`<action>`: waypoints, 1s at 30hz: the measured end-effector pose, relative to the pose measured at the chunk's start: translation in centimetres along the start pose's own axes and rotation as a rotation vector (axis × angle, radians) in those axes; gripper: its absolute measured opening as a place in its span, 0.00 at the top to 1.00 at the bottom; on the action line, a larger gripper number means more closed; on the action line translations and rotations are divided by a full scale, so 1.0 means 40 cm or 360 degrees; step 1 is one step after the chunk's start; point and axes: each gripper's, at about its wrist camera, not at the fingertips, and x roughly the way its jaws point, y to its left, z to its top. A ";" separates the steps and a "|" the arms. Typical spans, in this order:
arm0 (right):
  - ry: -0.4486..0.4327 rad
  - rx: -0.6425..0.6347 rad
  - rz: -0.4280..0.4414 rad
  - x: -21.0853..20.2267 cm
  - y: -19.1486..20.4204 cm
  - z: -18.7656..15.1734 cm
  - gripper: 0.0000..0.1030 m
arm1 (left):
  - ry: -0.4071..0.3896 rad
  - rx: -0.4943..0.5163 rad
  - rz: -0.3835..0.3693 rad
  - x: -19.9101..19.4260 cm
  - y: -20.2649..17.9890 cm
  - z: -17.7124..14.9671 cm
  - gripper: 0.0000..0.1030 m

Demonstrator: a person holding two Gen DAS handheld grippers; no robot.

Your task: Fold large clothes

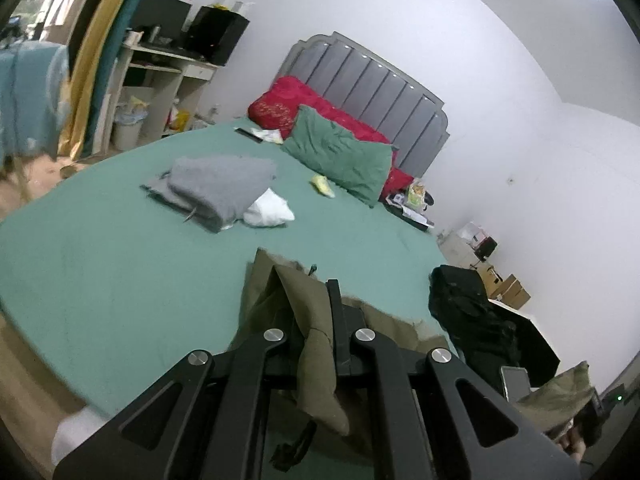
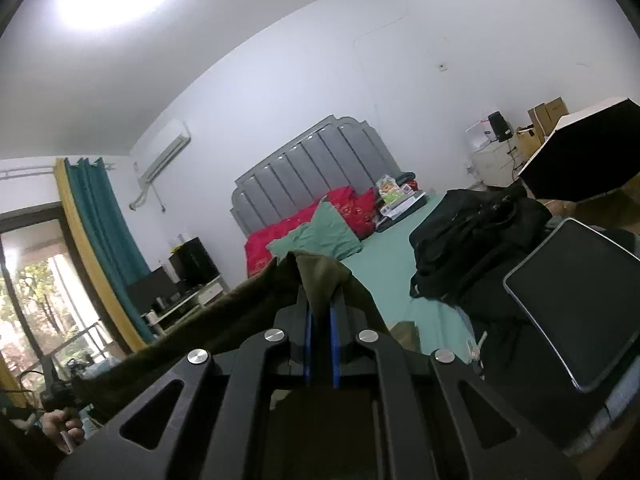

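Both grippers, left (image 1: pixel 316 296) and right (image 2: pixel 320 300), clamped tight on olive garment (image 1: pixel 320 344) above green bed (image 1: pixel 120 260).

Black cut-out linkage arms, silver round rivets, blue-edged fingers (image 2: pixel 307 344) (right only)

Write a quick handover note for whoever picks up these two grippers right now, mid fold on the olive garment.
Left gripper: shut on the olive garment, cloth bunched between its fingers above the green bed.
Right gripper: shut on the same garment, lifted, cloth trailing off to the left.
Done: a grey folded item and a white item lie mid-bed.
Left: no fold of the olive garment visible yet; lay it flat and fold it. Black bag occupies the bed's right side.
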 end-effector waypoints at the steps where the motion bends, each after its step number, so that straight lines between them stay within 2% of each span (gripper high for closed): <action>1: -0.0003 -0.0003 0.0004 0.029 -0.003 0.006 0.93 | 0.0005 0.0013 0.0013 0.035 -0.002 0.010 0.93; 5: -0.0005 -0.0033 -0.0023 0.146 -0.011 0.033 0.93 | 0.0019 0.0055 0.0058 0.172 -0.007 0.048 0.93; 11: 0.0000 -0.0124 -0.0097 0.356 -0.028 0.070 0.93 | 0.0032 0.0109 0.0096 0.369 -0.036 0.148 0.93; 14: 0.0033 -0.0171 -0.0170 0.472 -0.048 0.069 0.93 | 0.0094 0.0106 0.0155 0.500 -0.030 0.179 0.92; 16: 0.0094 -0.0195 -0.0250 0.570 -0.071 0.048 0.93 | 0.0167 0.0090 0.0129 0.595 -0.013 0.185 0.90; 18: 0.0164 -0.0186 -0.0331 0.651 -0.098 0.016 0.92 | 0.0292 -0.0005 0.0069 0.693 0.031 0.181 0.73; 19: 0.0236 -0.0190 -0.0381 0.707 -0.124 -0.010 0.92 | 0.0325 -0.0061 0.0064 0.721 0.051 0.175 0.54; 20: 0.0309 -0.0184 -0.0404 0.750 -0.147 -0.032 0.90 | 0.0326 -0.0112 0.0096 0.744 0.079 0.167 0.30; 21: 0.0414 -0.0171 -0.0441 0.801 -0.175 -0.060 0.89 | 0.0301 -0.0117 0.0140 0.748 0.096 0.161 0.24; 22: 0.0506 -0.0183 -0.0496 0.840 -0.197 -0.090 0.78 | 0.0258 -0.0103 0.0192 0.741 0.112 0.155 0.21; 23: 0.0546 -0.0193 -0.0537 0.856 -0.209 -0.109 0.57 | 0.0231 -0.0090 0.0213 0.731 0.121 0.151 0.21; 25: 0.0566 -0.0148 -0.0522 0.841 -0.224 -0.124 0.35 | 0.0214 -0.0059 0.0220 0.699 0.143 0.139 0.21; 27: 0.0527 -0.0148 -0.0511 0.783 -0.215 -0.120 0.27 | 0.0259 0.0008 0.0264 0.673 0.155 0.116 0.21; 30: 0.0552 -0.0146 -0.0450 0.663 -0.199 -0.118 0.26 | 0.0387 0.0126 0.0307 0.615 0.170 0.037 0.21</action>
